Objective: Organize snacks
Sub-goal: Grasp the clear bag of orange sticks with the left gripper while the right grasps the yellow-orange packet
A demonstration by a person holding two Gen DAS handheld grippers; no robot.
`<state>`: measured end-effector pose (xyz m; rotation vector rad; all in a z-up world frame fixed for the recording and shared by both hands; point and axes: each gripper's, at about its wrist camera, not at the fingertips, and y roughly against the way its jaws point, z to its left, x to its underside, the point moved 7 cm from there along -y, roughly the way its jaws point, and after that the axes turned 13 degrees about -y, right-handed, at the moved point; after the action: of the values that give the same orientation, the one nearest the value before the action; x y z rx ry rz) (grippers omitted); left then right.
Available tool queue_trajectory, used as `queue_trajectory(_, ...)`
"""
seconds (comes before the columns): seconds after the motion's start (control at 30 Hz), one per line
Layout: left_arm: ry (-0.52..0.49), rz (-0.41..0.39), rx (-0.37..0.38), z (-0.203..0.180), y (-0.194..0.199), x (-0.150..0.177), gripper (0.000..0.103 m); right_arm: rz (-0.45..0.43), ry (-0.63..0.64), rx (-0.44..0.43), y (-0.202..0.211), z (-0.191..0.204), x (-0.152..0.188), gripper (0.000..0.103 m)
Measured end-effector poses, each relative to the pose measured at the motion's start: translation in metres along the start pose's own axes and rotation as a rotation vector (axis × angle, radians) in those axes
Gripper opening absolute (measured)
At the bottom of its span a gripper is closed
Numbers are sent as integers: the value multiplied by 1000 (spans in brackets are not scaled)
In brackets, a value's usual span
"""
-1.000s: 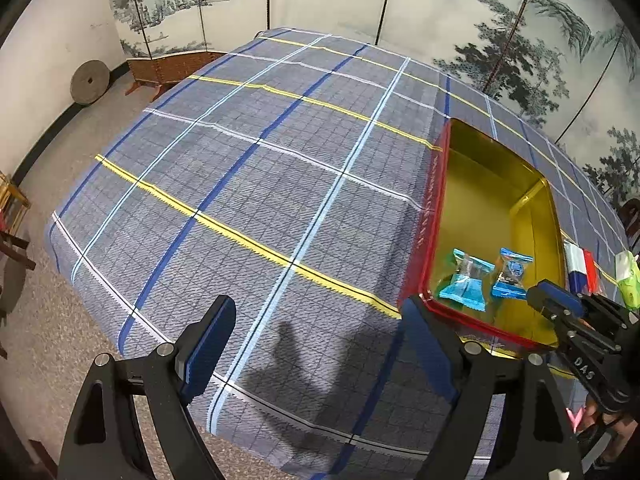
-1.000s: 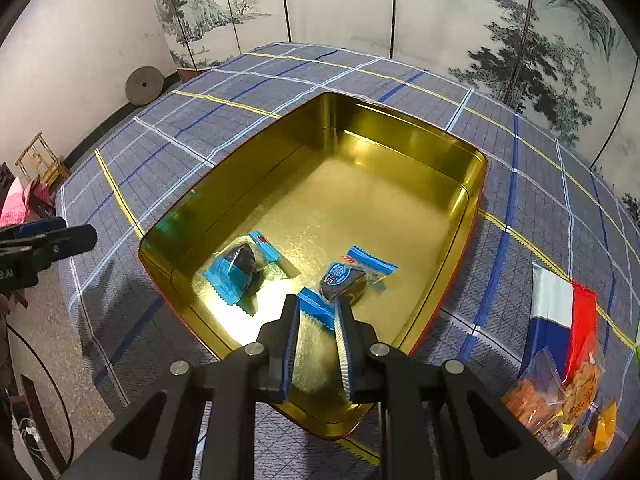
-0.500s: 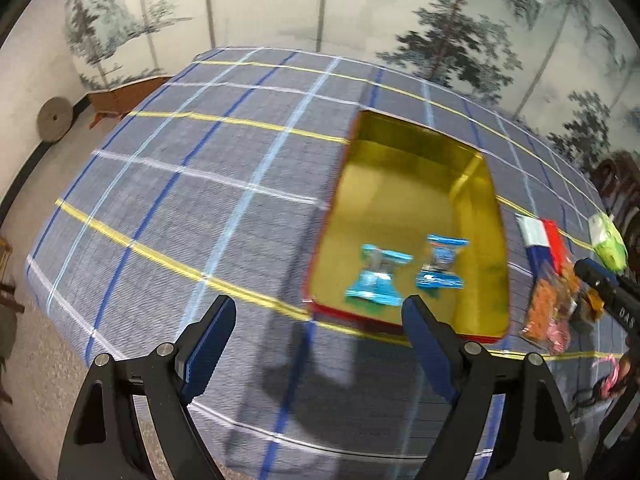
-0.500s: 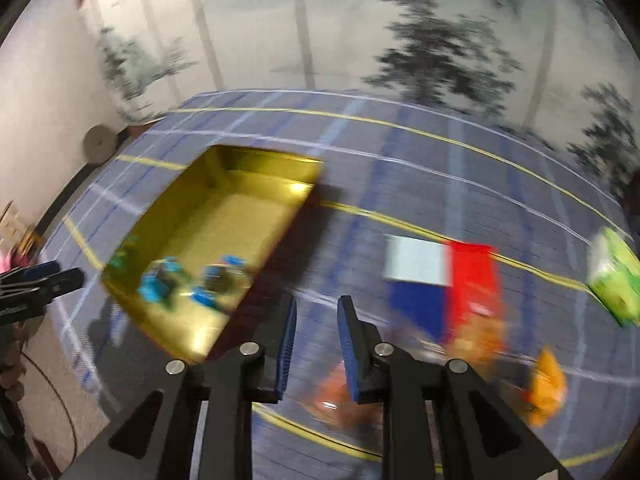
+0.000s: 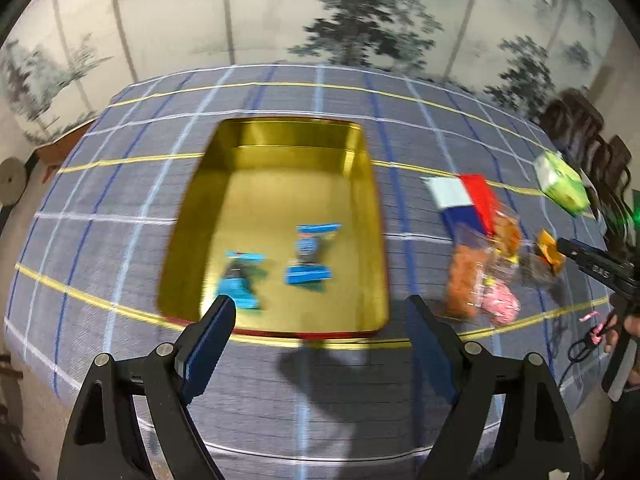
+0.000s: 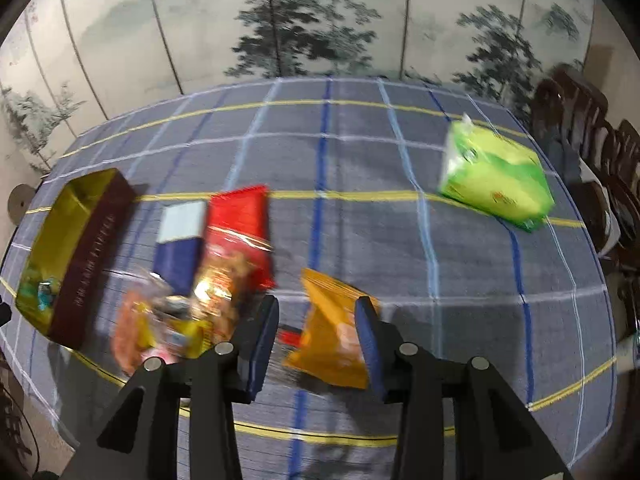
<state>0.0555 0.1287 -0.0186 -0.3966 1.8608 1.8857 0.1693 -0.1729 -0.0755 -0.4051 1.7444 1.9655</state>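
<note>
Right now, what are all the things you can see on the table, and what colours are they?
tin box: one, gold inside, dark red outside, left part of the table.
blue candies: two, in blue wrappers, inside the tin box.
flat packet: one, white, blue and red, right of the tin box.
snack pile: several blurred orange, pink and clear bags, in front of the flat packet.
orange packet: one, on the cloth, framed by the right gripper's open jaws, not gripped.
green pack: one, far right.
tablecloth: one, grey-blue plaid.
left gripper: open, empty.
right gripper: jaws have just been opening.
</note>
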Motion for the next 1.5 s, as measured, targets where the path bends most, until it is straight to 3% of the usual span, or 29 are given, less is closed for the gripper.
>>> queue_trajectory(0.5, -167, 39, 83, -90, -25, -15, 83, 31, -20, -11, -25, -25, 8, 41)
queue_trajectory(0.83, -180, 76, 91, -103, -44, -12, 83, 38, 49, 52, -36, -45, 13, 41)
queue_trajectory(1.07, -196, 74, 94, -109, -55, -13, 83, 0, 11, 12, -40, -50, 14, 40)
queue_trajectory(1.3, -249, 94, 90, -119, -69, -15, 83, -70, -58, 58, -42, -79, 3, 39)
queue_trajectory(1.5, -277, 122, 79, -124, -84, -16, 81, -88, -74, 45, -42, -84, 3, 39)
